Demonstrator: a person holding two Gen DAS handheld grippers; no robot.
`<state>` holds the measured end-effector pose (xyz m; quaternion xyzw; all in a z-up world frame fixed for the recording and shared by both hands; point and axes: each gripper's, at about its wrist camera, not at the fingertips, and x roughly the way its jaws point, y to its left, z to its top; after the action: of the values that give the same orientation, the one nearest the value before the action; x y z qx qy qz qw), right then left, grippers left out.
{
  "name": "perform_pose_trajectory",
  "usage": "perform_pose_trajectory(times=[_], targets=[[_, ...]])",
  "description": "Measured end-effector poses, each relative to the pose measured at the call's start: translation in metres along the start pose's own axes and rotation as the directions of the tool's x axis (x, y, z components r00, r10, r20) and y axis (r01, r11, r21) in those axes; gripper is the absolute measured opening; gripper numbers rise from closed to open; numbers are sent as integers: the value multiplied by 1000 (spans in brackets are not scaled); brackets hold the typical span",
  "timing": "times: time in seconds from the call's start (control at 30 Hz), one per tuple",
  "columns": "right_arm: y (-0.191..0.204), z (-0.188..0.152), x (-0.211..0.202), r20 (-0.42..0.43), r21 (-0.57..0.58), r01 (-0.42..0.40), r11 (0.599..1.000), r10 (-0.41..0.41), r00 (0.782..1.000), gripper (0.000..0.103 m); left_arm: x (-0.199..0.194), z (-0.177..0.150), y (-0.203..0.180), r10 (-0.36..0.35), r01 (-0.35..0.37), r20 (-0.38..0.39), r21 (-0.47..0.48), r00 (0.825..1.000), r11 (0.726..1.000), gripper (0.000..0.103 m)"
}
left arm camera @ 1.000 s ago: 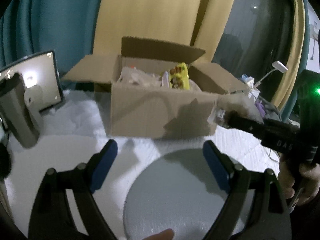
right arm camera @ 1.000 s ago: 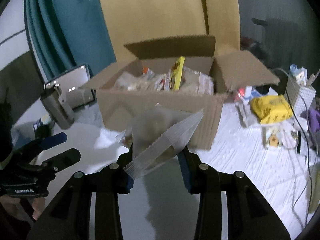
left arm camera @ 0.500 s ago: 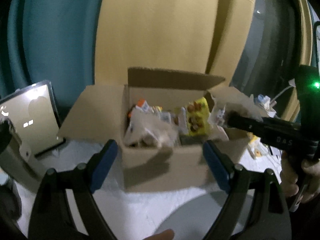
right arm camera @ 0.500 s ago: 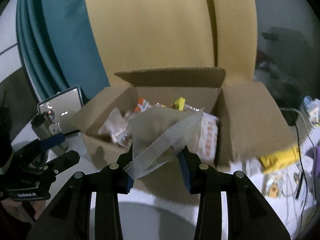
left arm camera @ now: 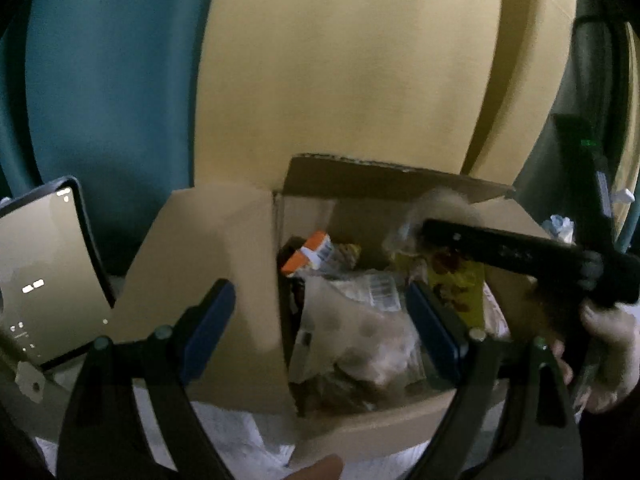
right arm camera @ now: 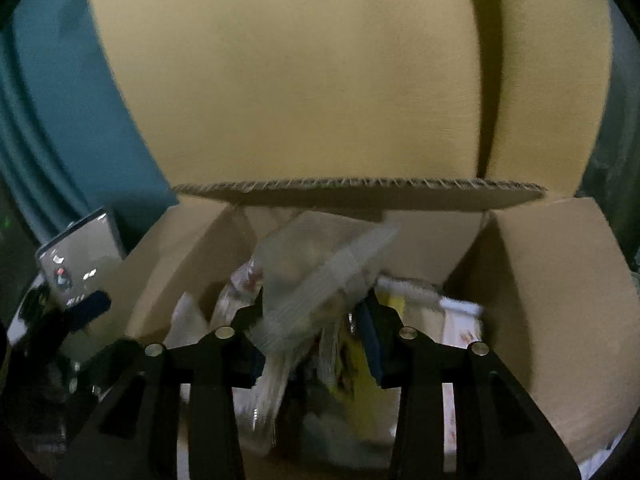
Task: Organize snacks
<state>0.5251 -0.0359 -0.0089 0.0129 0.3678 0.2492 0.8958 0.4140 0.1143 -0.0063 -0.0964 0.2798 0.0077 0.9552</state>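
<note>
Two grippers work over one open cardboard box [left arm camera: 224, 264], and we carry our snack with the right one. Our right gripper [right arm camera: 316, 320] has its fingers pinching a clear plastic snack bag [right arm camera: 320, 264] near its lower end, so the crimped seal edge sticks up and forward, over the box opening, above the packets already inside. We judge that this low grip leaves the bag's bulk free, so it can drop into the box when released. Our left gripper [left arm camera: 320, 320] holds nothing; its blue-padded fingers [left arm camera: 206, 320] are spread wide, one in front of the left flap and the other over the box's contents, likely kept ready to steady the box or shift packets. In the left wrist view the box already holds an orange-and-white packet [left arm camera: 310, 252], a yellow packet [left arm camera: 460, 288] with printed snacks on it, and a pale see-through bag [left arm camera: 360, 336] in the near part. The flaps stand open outward, which keeps the mouth clear for dropping in. A phone [left arm camera: 44, 276] with a lit screen stands propped to the left of the box, well clear of the drop. Behind hang teal and yellow curtains [right arm camera: 300, 80]. Motion blur softens the bag's edges, so we cannot tell what snack it holds.
</note>
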Motion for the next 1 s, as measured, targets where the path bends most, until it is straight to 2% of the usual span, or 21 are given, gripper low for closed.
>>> perform_pose_trajectory(times=[0.03,0.1,0.17,0.3,0.47,1.0], targets=[[-2,3,6,-11,15,12,1000,-11,1000,50,2,0,2,-4,4,-2,-8,1000,1000,88],[-8,7,16,-35,52,26,998,-24,999,71,3,-3,5,-12,12,-5,-21,1000,1000,88],[-11,5,17,-33,65,20,998,-18,999,71,3,-5,7,-11,11,-11,-23,1000,1000,89],[-5,-4,10,-21,16,51,999,-51,998,71,-2,-5,7,-3,3,-4,-32,1000,999,93],[3,-18,-8,-11,-15,63,998,-63,998,71,-23,-11,-3,12,-12,11,-8,1000,1000,95],[4,-87,-99,34,-67,96,993,-94,995,71,-85,-66,-42,16,-16,7,70,1000,997,96]])
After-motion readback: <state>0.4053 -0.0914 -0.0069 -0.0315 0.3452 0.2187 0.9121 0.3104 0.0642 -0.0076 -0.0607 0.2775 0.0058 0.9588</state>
